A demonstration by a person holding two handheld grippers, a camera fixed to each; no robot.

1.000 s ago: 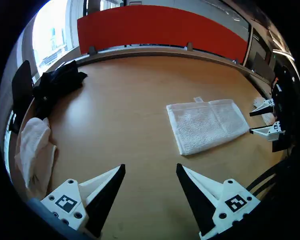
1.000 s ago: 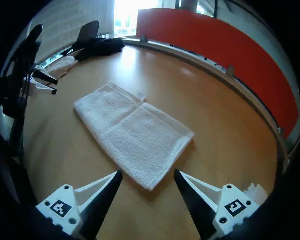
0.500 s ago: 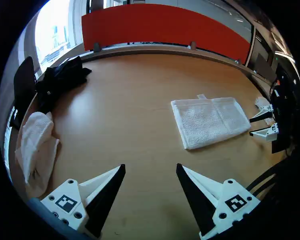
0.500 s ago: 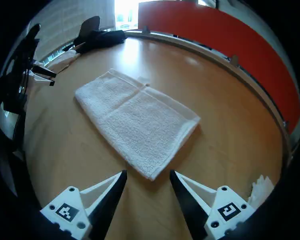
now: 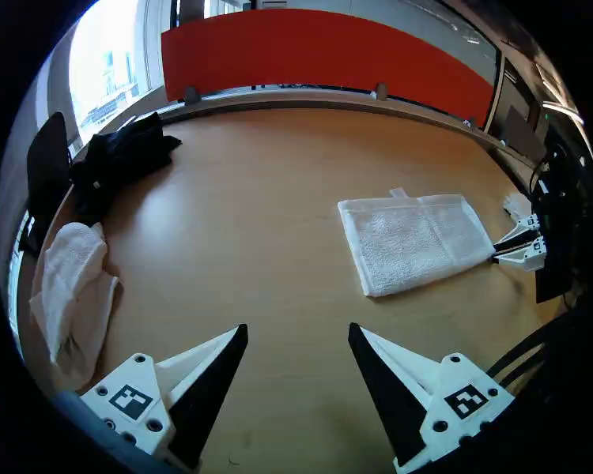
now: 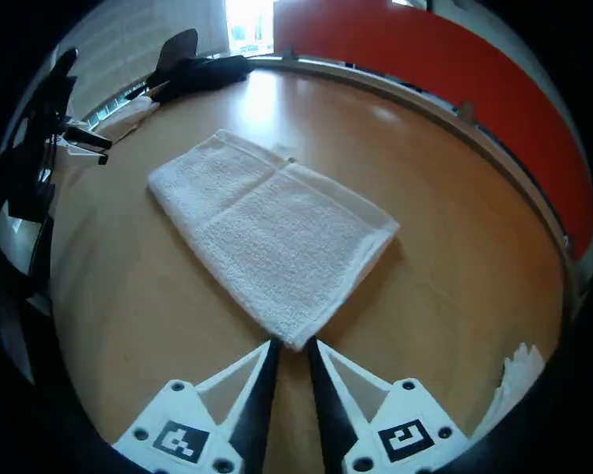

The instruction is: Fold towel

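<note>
L claw (image 5: 296, 326): wide open, nothing btwn its fingers, hovering over the bare table (image 5: 249, 197) and touching nothing.

Left gripper view, L to R:
- A crumpled white cloth (image 5: 71, 292) lies at the table's left edge.
- Black clothes (image 5: 122, 154) lie farther back on the left.
- The towel (image 5: 411, 241) is right of centre, folded and flat on the table, well apart from the L claw.
- A red panel (image 5: 320, 55) runs along the far edge.

R claw (image 6: 292, 342): nearly closed, w/ only a thin gap left. The towel's near corner sits right in that gap at the fingertips. Can't tell if both fingers actually press the cloth. In the left gripper view the same claw is at the towel's right corner, fingers close together.

Right gripper view: the L claw shows far left w/ fingers apart. A small white crumpled bit (image 6: 518, 371) lies at the table's far right.

Vs 0.5 s ago:
- The R claw was wide open, tips either side of the corner and just short of it. Now it's drawn in to a narrow slit w/ the corner btwn the tips.
- The L claw has the same width and approx the same spot.
- The towel hasn't visibly shifted.
</note>
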